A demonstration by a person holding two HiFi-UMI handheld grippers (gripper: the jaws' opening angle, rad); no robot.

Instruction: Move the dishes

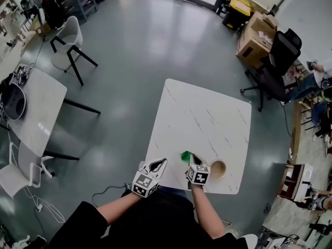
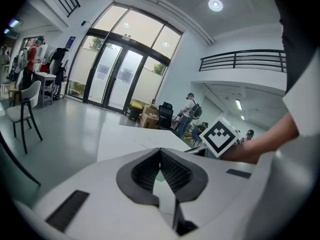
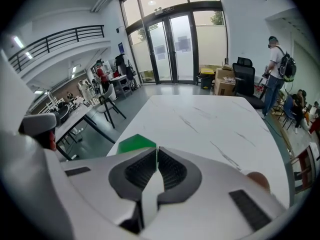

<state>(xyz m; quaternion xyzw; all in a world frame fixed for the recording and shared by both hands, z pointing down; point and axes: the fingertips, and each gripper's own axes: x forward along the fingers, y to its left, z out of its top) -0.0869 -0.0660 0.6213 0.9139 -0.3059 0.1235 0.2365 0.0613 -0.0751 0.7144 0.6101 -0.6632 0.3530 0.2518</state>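
A person stands at the near edge of a white marble-patterned table (image 1: 205, 113) in an open, glass-fronted hall, holding 2 grippers at its near edge. The left gripper (image 1: 162, 161) points toward the tabletop from the near-left corner, its jaws pressed together with nothing between them, as the left gripper view confirms. The right gripper (image 1: 193, 156) tilts down over the table's front edge; the right gripper view shows its jaws also closed tip to tip and empty.

A small green angular piece (image 1: 185, 156) lies on the table just beside the right gripper's tips, on their left side; whether they touch it cannot be told. From the right gripper view the green piece (image 3: 134, 143) peeks out just beyond the left jaw. A round wooden bowl (image 1: 218, 168) sits upright on the table near the front-right corner, just to the right of the right gripper, and its tan rim (image 3: 259, 180) shows at the lower right of the right gripper view.

Around the table are a white chair (image 1: 70, 38), a black office chair (image 1: 277, 61), a cardboard box (image 1: 257, 35) and a second white table (image 1: 36, 108) at left. A person with a backpack (image 3: 277, 59) stands beyond the table's far-right corner.
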